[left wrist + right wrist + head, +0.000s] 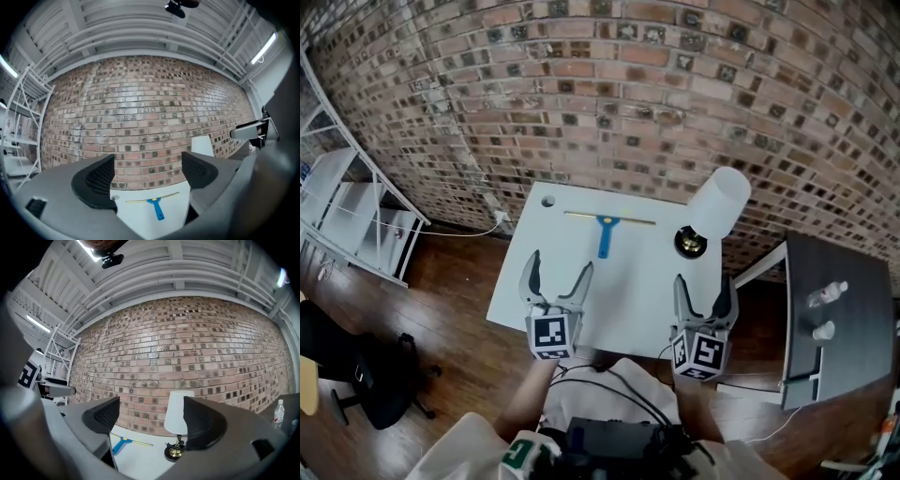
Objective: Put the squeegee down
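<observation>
A squeegee (607,228) with a blue handle and a thin yellow blade lies flat on the white table (572,291), near its far edge by the brick wall. It also shows between the jaws in the left gripper view as the squeegee (156,206), and low left in the right gripper view as the squeegee (123,442). My left gripper (557,276) hovers over the near part of the table, open and empty. My right gripper (705,289) hangs over the near right edge, open and empty too. Neither touches the squeegee.
A table lamp (710,210) with a white shade and brass base stands at the table's far right, also seen as the lamp (177,427). A dark side table (839,309) with a bottle is at right. White shelving (356,220) stands at left, a black chair (366,375) below.
</observation>
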Demonstrator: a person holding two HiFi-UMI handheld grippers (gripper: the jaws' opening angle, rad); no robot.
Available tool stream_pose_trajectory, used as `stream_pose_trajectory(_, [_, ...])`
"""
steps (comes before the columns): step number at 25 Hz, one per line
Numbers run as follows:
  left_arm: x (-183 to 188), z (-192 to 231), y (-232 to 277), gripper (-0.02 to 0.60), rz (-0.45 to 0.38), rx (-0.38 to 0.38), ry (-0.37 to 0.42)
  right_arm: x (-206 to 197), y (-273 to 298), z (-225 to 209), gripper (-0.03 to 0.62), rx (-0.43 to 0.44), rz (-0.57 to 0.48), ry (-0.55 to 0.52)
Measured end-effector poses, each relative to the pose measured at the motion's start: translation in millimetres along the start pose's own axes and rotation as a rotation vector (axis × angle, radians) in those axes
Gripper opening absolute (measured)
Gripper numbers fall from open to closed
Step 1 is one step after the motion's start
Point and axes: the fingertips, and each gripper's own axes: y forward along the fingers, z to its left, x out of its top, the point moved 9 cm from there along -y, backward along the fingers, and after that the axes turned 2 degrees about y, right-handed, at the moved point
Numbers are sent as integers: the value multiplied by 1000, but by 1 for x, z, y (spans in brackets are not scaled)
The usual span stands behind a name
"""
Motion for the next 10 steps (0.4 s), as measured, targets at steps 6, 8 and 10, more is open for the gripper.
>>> stream_pose_trajectory(6, [-4, -10, 6, 440, 16, -54, 21, -2, -4, -2, 436, -27, 33, 10])
stream_pose_trajectory(8, [-4, -12, 7, 430, 13, -67, 11, -3, -4, -2, 436, -26, 43, 9])
stream_pose_trajectory(10, [-5, -16, 8, 424, 6, -83, -1, -4, -4, -3, 436, -22, 51, 7])
